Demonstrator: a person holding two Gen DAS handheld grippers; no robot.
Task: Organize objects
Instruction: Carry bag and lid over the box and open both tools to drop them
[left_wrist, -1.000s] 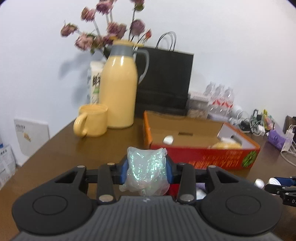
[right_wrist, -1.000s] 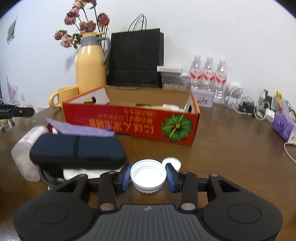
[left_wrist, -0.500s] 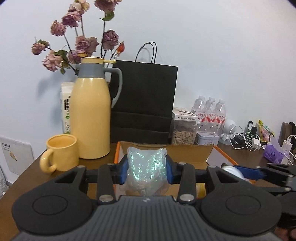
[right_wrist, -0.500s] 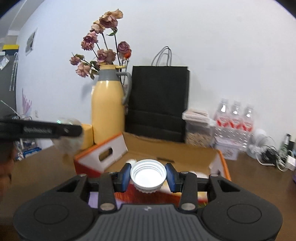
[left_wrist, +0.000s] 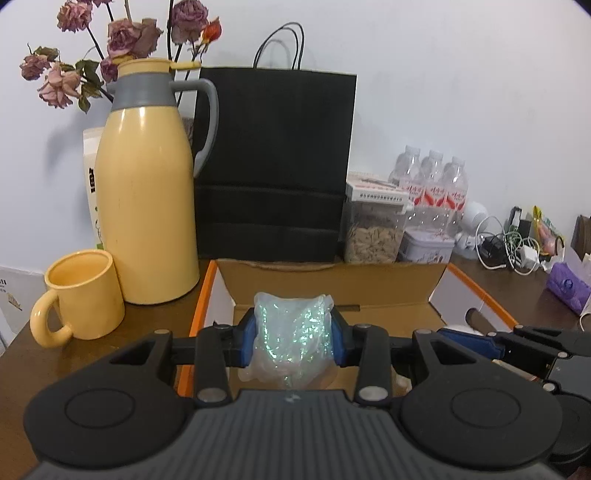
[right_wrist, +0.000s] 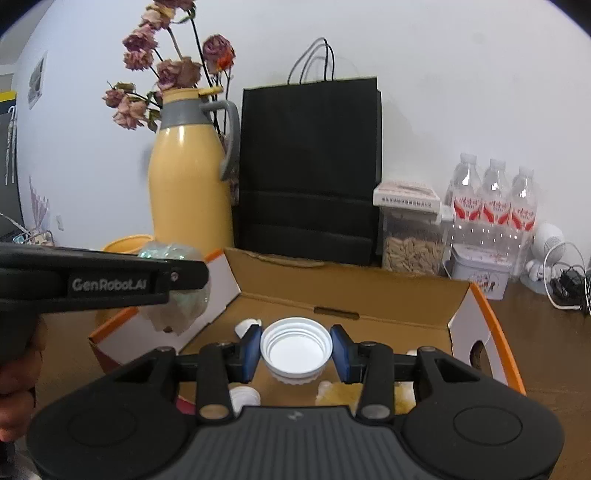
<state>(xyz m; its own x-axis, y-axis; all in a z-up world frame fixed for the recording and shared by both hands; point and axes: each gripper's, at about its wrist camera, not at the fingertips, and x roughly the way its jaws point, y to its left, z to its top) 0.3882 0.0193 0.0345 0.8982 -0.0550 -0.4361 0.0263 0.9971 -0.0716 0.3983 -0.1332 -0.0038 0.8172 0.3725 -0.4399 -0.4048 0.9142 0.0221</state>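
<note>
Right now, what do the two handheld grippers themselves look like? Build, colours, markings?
Both match: black plastic body with a ribbed grey panel, two round black discs, black linkage arms with silver pivot pins, blue pads on the jaws. Left gripper, right gripper. White "GenRobot.AI" lettering shows on the left one's side in the right wrist view. No cables visible.

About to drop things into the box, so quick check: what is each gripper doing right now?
Left gripper: closed on a glittery plastic pouch.
Right gripper: closed on a white lid, above the open cardboard box.

Glittery clear pouch (left_wrist: 293, 330) and upturned white cap (right_wrist: 296, 349) — both over the open box (right_wrist: 343, 291).
</note>
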